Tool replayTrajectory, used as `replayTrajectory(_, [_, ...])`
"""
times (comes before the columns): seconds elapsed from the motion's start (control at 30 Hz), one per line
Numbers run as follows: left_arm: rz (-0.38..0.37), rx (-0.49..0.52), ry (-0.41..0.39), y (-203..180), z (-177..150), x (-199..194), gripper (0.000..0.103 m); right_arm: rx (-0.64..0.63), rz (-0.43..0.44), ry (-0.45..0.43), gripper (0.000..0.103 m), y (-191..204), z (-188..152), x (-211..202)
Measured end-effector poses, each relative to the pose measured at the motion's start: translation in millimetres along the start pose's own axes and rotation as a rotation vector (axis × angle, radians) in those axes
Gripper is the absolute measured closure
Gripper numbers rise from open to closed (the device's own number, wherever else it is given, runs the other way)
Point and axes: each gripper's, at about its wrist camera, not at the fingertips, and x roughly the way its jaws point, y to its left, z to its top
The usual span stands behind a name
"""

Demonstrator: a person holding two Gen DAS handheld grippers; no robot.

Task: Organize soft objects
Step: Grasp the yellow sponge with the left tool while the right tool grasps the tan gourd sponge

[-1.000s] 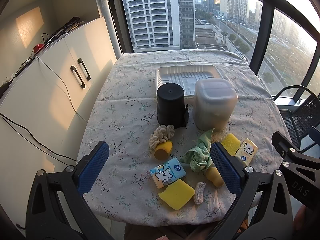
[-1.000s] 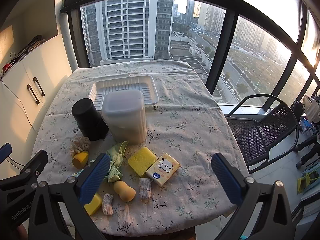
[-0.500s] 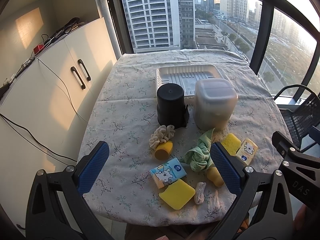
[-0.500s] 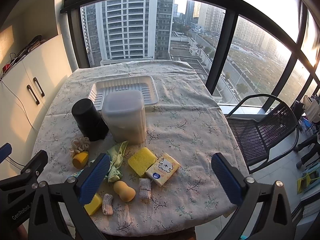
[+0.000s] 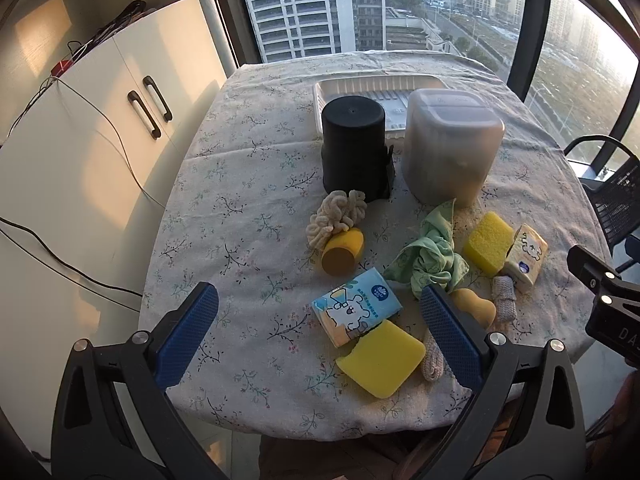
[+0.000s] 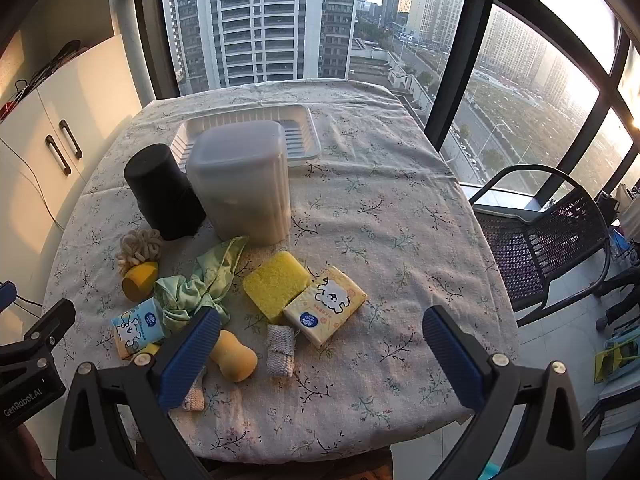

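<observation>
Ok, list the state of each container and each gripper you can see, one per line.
white tray: upright, nothing in it where visible.
black container: upside down on the table, closed end up.
translucent bin: upside down on the table, base up.
yellow cup: tipped on its side.
left gripper: open, holding nothing.
right gripper: open, holding nothing.

In the lower centre of the left wrist view lie a crumpled green cloth (image 5: 430,258), two yellow sponges (image 5: 487,247) (image 5: 380,363), a blue tissue pack (image 5: 355,310), a yellow tissue pack (image 5: 525,257) and a cream scrunchie (image 5: 336,218), all flat on the tablecloth.
</observation>
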Motion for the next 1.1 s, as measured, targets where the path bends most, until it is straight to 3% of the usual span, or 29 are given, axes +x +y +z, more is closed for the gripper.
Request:
replayTrajectory(0.17, [-0.066,0.121,0.013,-11,-35,22,0.002,-0.078,0.124,-0.042,0.000,7,-33,14])
replayTrajectory(0.27, [-0.049,0.199,0.013,-22,-54,36,0.003,-0.157,0.167,-0.057,0.002,19,-55,25])
replayTrajectory(0.37, [-0.058,0.232,0.017,-28,-70,49,0.007,-0.268,0.184,-0.073,0.015,36,-73,34])
replayTrajectory(0.4, [-0.074,0.229,0.029,-27,-73,53,0.010,-0.296,0.187,-0.090,0.020,41,-78,37])
replayTrajectory(0.47, [-0.120,0.215,0.032,-24,-79,59,0.017,-0.337,0.177,-0.106,0.021,47,-83,42])
replayTrajectory(0.7, [-0.229,0.135,0.026,-14,-85,74,0.017,-0.370,0.270,-0.112,0.021,45,-75,60])
replayTrajectory(0.8, [-0.251,0.121,0.035,-14,-84,80,0.016,-0.371,0.299,-0.088,0.026,44,-68,72])
replayTrajectory(0.93, [-0.373,0.121,0.092,-16,-87,86,0.016,-0.346,0.382,-0.018,0.028,42,-61,89])
replayTrajectory(1.1, [-0.332,0.101,0.064,-20,-89,93,0.017,-0.401,0.377,-0.036,0.028,50,-60,90])
